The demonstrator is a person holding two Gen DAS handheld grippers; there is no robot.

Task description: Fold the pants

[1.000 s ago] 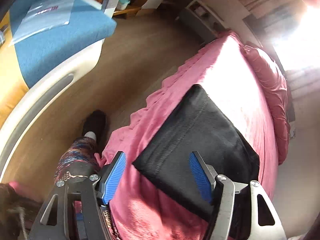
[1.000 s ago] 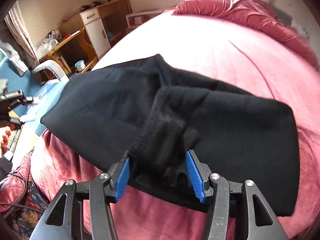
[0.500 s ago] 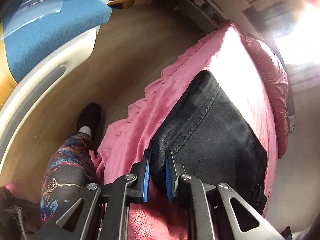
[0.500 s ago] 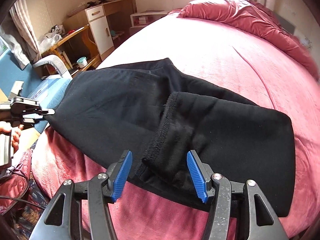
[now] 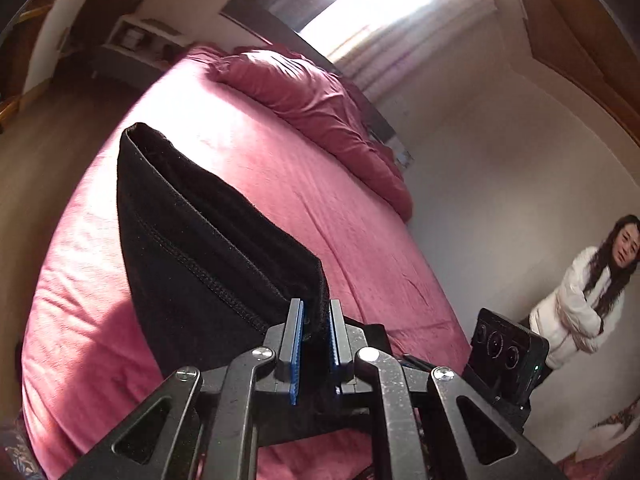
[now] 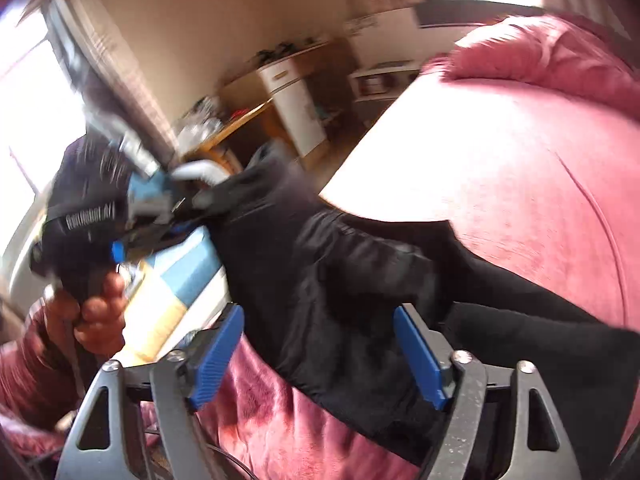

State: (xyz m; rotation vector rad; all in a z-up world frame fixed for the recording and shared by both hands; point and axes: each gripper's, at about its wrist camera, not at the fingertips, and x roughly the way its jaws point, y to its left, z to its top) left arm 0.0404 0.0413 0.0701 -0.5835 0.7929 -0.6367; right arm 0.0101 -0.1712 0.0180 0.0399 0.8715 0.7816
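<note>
The black pants [image 5: 192, 240] lie on the pink bed [image 5: 328, 216], near its foot end, with one end lifted clear of the cover. In the left wrist view the raised part shows as a thick folded edge with a stitched seam, and it runs away from the camera toward the head of the bed, so its long line follows the bed's length there. The left gripper [image 5: 315, 344] has its blue-padded fingers [image 5: 295, 352] pressed close together, pinching the layered hem of the pants between them. In the right wrist view, which is blurred, the pants [image 6: 340, 280] stretch from the lower right on the bed up and to the left, where the left gripper [image 6: 188, 204] holds the far end off the mattress; a hand [image 6: 96, 312] clutches that tool's handle. The right gripper [image 6: 320, 352] hangs low over the near part of the cloth with its blue fingers [image 6: 420, 360] spread wide on either side of the fabric, gripping nothing that I can see. A rumpled pink duvet [image 5: 312, 104] is heaped at the head of the bed. Beyond the bed stand a white cabinet [image 6: 292, 104] and a wooden desk [image 6: 236, 124]. A woman in a white jacket [image 5: 588, 296] stands by the wall, arms folded.
</note>
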